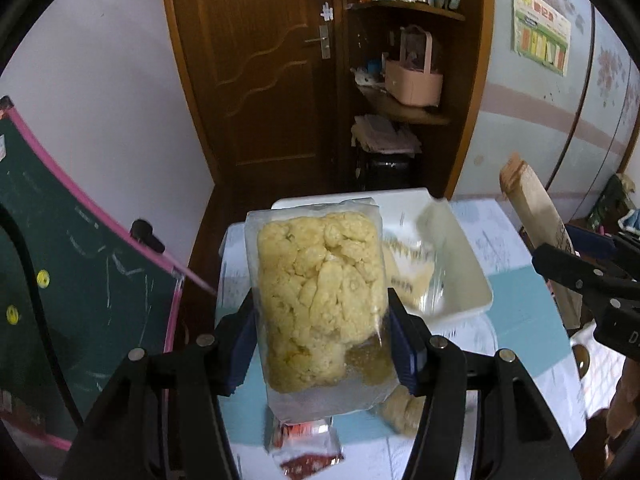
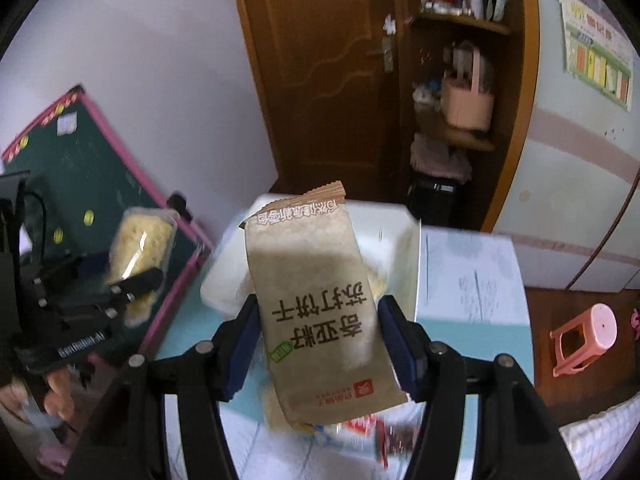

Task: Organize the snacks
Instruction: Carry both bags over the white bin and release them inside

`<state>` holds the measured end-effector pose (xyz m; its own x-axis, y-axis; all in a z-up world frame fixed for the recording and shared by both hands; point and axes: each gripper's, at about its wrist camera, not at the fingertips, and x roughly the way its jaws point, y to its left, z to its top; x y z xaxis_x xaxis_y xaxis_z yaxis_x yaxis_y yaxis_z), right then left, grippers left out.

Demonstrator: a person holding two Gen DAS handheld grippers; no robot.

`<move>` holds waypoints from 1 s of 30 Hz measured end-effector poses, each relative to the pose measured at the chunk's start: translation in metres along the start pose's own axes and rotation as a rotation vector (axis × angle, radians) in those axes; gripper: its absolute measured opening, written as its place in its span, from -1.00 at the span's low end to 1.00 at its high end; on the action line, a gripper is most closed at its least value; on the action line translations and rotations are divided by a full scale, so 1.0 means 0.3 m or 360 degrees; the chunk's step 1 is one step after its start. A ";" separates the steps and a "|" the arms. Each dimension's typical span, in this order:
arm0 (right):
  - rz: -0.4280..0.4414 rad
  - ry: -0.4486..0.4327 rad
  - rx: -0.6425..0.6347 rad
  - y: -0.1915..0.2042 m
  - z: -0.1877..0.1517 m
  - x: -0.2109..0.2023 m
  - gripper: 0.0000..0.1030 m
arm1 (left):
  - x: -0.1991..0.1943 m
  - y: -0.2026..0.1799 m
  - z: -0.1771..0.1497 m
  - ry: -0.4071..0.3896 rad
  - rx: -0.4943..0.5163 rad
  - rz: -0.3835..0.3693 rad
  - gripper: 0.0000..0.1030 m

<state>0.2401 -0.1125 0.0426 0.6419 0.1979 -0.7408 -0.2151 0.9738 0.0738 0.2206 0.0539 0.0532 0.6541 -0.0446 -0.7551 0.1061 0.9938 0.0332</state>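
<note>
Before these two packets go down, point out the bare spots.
Free: the near half of the white tray, beside the packets already in it, and the tabletop to its right. Crowded: the near edge, with the red packets.

Brown wooden door [image 1: 260,64] stands shut in a white wall [image 1: 112,92]. Beside it, cluttered corner shelves [image 1: 404,4]. Pink-framed chalkboard [image 1: 72,240] leans left. Pink stool [image 2: 586,338] on floor.

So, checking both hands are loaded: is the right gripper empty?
No, the right gripper has its jaws clamped on a brown cracker packet.
</note>
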 end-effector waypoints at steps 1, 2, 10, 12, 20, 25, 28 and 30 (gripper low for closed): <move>-0.0010 -0.0013 0.0006 0.004 0.023 0.007 0.15 | 0.010 -0.004 0.017 -0.0004 -0.0005 0.0001 0.10; -0.0016 -0.0018 0.0013 0.006 0.054 0.021 0.15 | 0.023 -0.006 0.044 -0.0006 -0.0002 0.0001 0.11; -0.0108 0.0002 0.0075 -0.038 0.168 0.154 0.15 | 0.157 -0.046 0.174 -0.0025 0.0019 -0.0026 0.11; -0.0116 0.0034 0.0124 -0.067 0.176 0.205 0.15 | 0.196 -0.046 0.188 -0.0014 -0.0002 -0.0038 0.11; -0.0117 0.0091 0.0212 -0.132 0.175 0.315 0.16 | 0.329 -0.037 0.190 0.0067 -0.0046 -0.0019 0.11; -0.0105 0.0093 0.0200 -0.118 0.174 0.315 0.16 | 0.360 -0.043 0.178 0.0073 -0.0021 -0.0026 0.11; -0.0092 0.0079 0.0182 -0.111 0.178 0.308 0.16 | 0.368 -0.040 0.176 0.0092 -0.0028 -0.0037 0.39; -0.0096 0.0077 0.0165 -0.104 0.175 0.306 0.16 | 0.358 -0.035 0.180 0.0065 -0.0057 -0.0040 0.72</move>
<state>0.3445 -0.1189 0.0073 0.6144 0.1354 -0.7773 -0.0984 0.9906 0.0947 0.3304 0.0333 0.0071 0.6204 -0.0663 -0.7814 0.0948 0.9955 -0.0091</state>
